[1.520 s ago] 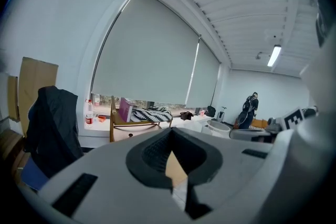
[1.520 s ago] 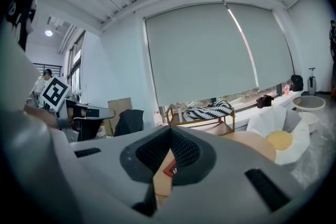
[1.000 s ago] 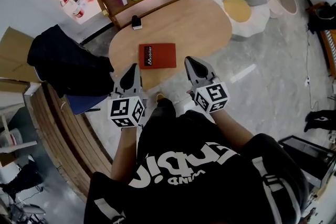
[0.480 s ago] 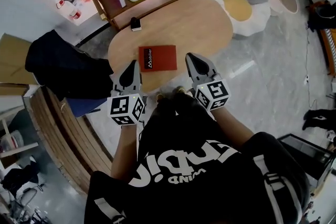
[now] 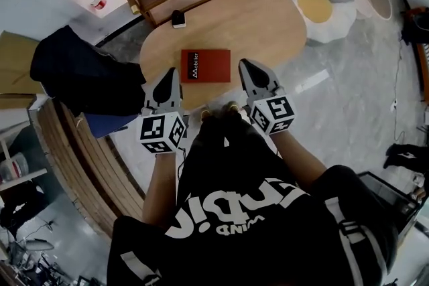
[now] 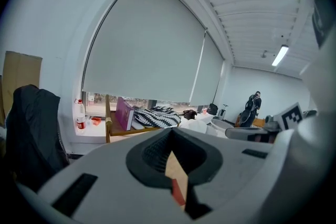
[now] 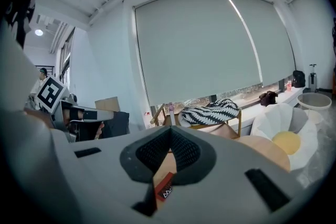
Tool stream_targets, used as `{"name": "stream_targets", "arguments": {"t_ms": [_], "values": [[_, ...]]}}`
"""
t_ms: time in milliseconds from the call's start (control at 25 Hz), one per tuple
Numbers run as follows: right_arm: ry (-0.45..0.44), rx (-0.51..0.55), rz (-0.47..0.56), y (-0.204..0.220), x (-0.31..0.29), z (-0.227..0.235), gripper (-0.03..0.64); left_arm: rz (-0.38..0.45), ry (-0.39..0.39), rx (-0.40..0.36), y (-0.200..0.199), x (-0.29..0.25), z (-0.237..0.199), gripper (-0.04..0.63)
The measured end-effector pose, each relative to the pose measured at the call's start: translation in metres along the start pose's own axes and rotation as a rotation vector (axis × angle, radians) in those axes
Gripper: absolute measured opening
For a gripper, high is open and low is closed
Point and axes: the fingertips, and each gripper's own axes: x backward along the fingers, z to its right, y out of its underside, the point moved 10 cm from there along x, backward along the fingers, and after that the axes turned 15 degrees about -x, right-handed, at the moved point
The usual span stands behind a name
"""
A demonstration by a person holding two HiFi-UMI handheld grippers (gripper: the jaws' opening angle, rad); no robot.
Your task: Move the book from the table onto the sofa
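Lying flat near the near edge of the oval wooden table (image 5: 261, 20), the red book (image 5: 205, 65) sits between the two claws. The left gripper (image 5: 171, 76) and the right gripper (image 5: 246, 67) hover just beside it, one on each side, each with jaws pressed together and holding nothing.

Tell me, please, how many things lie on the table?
2: the book by the near edge, a small black item at the far edge; more may be hidden.
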Motion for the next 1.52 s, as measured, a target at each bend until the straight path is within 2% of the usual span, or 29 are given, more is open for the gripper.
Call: {"name": "stream_targets", "arguments": {"t_ms": [480, 840, 1160, 1520], "values": [[0.040, -0.047, -0.048, 0.031, -0.034, 0.028, -0.002, -0.081, 0.038, 0.038, 0.040, -0.039, -0.009, 0.008], [0.040, -0.052, -0.079, 0.067, -0.067, 0.052, -0.002, -0.112, 0.024, 0.068, 0.084, -0.071, -0.018, 0.008], [0.050, -0.044, -0.105, 0.110, -0.105, 0.081, -0.002, -0.120, 0.006, 0.075, 0.139, -0.102, -0.035, 0.008], [0.048, -0.063, -0.092, 0.158, -0.133, 0.099, -0.002, -0.128, 0.055, 0.047, 0.198, -0.134, -0.042, 0.008]]}}
